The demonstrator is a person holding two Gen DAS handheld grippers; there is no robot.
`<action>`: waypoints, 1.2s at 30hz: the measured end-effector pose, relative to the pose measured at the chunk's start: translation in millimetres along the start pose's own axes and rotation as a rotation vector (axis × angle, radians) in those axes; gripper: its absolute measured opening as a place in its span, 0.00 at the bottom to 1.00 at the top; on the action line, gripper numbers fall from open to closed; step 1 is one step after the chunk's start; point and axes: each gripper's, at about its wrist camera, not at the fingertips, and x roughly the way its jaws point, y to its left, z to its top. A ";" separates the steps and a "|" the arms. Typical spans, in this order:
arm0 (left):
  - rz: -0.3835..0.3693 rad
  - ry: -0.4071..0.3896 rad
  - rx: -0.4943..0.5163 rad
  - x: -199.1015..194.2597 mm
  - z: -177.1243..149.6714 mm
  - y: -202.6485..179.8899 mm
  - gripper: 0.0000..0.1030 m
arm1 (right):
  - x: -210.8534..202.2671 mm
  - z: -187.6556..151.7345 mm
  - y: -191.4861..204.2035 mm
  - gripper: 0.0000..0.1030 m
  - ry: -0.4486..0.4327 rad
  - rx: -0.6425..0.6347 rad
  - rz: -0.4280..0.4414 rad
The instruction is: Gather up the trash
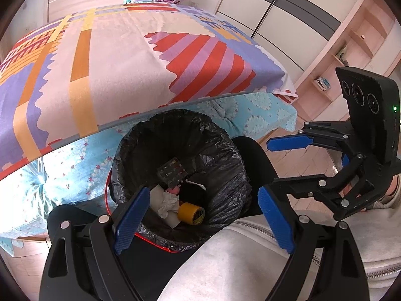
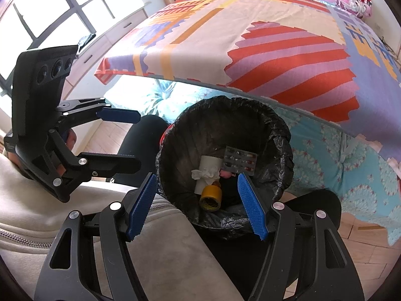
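Both hand-held grippers, left (image 1: 204, 220) and right (image 2: 198, 207), hover wide open and empty over the black-lined round bin (image 1: 140, 135), whose thin crinkly liner looks light and tearable, best pinched at its rim.

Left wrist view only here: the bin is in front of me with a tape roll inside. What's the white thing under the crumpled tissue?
Observer: A white tube, lying lengthwise beneath the tissue.
Operator: Anything outside my frame?
Observer: A large window beside the bed, with a dark object on the ledge below it.
Operator: Is the right gripper carrying anything?
Observer: No, the right gripper is open and empty, aimed into the bin.
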 end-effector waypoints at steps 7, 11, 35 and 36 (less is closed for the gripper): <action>-0.001 0.002 0.005 0.5 0.0 -1.3 0.82 | 0.4 0.1 0.2 0.65 0.000 -0.001 0.000; -0.001 0.002 0.004 0.8 -0.2 -1.8 0.82 | 1.4 0.1 0.0 0.65 0.003 -0.001 0.003; -0.009 0.002 0.016 2.2 -0.6 -6.4 0.82 | -0.8 1.7 1.2 0.65 -0.008 -0.004 0.005; -0.009 0.001 0.015 2.6 -0.6 -6.1 0.82 | -0.8 1.7 1.7 0.65 -0.007 -0.006 0.004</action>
